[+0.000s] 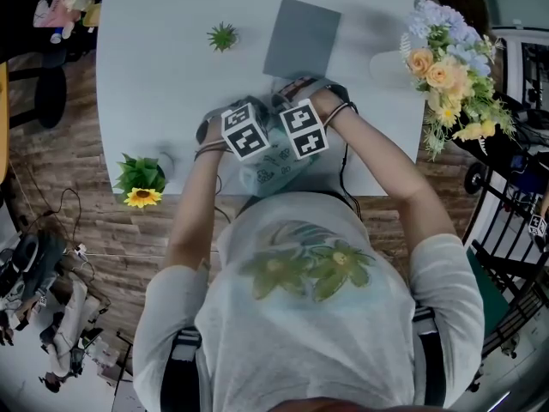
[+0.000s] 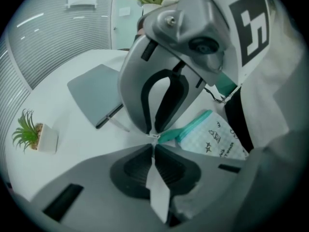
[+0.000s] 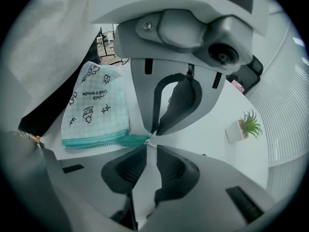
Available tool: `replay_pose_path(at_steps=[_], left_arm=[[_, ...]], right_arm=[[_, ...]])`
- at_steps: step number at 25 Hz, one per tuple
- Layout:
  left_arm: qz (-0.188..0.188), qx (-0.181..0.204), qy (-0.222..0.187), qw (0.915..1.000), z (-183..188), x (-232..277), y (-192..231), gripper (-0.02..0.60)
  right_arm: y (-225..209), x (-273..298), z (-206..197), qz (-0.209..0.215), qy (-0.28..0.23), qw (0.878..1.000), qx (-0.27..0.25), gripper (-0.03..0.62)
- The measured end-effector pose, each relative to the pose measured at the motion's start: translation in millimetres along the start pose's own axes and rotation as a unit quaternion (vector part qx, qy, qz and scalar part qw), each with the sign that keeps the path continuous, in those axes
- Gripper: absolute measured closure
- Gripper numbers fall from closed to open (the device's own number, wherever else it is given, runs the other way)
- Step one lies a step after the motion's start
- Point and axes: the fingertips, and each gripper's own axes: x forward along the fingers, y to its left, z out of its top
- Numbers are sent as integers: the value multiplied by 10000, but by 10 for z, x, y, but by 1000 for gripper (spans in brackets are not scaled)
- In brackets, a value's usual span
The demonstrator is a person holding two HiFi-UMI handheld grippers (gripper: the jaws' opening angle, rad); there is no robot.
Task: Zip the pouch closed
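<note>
1. Two grippers meet tip to tip over the pouch [image 3: 96, 110], which lies on the white table [image 1: 171, 84] close to its near edge, straight in front of the person.
2. Of the pair, the left gripper [image 2: 154, 146] is clenched, its jaws pressed together on the teal end of the pouch's zipper [image 3: 96, 141].
3. Facing it, the right gripper [image 3: 152, 148] has its jaws drawn close, with a narrow gap left between the pads. The small metal zip pull [image 3: 152, 141] sits right at their tips, and no pinch on it shows.
4. Pale checked cloth with small dark doodles makes up the pouch. The zipper runs along one edge and looks shut over the stretch in sight.
5. Farther across the table lies a grey notebook [image 1: 302, 37], with a small potted plant [image 1: 223, 35] to its left.
6. At the table's near left corner stands a sunflower pot [image 1: 141, 185], and a bouquet [image 1: 450, 67] stands at the right side.
</note>
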Motion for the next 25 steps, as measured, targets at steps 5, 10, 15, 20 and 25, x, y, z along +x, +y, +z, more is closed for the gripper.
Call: replay_pose_path(at_steps=[5, 10, 15, 20, 25], left_arm=[[-25, -13, 2, 10000, 1, 18, 0, 558], [-56, -88, -44, 9999, 8, 6, -6, 558], [-72, -113, -67, 9999, 14, 6, 4, 558], [-97, -245, -157, 9995, 7, 14, 2, 558], [-55, -744, -538, 9958, 34, -16, 33, 558]], right_arm=[[-25, -5, -15, 12, 26, 10000, 41, 547], [-7, -45, -34, 2, 41, 10000, 60, 557], [16, -20, 12, -162, 53, 9995, -247, 556], [34, -11, -21, -145, 81, 9998, -57, 559], [96, -2, -68, 80, -270, 9909, 1317, 572]])
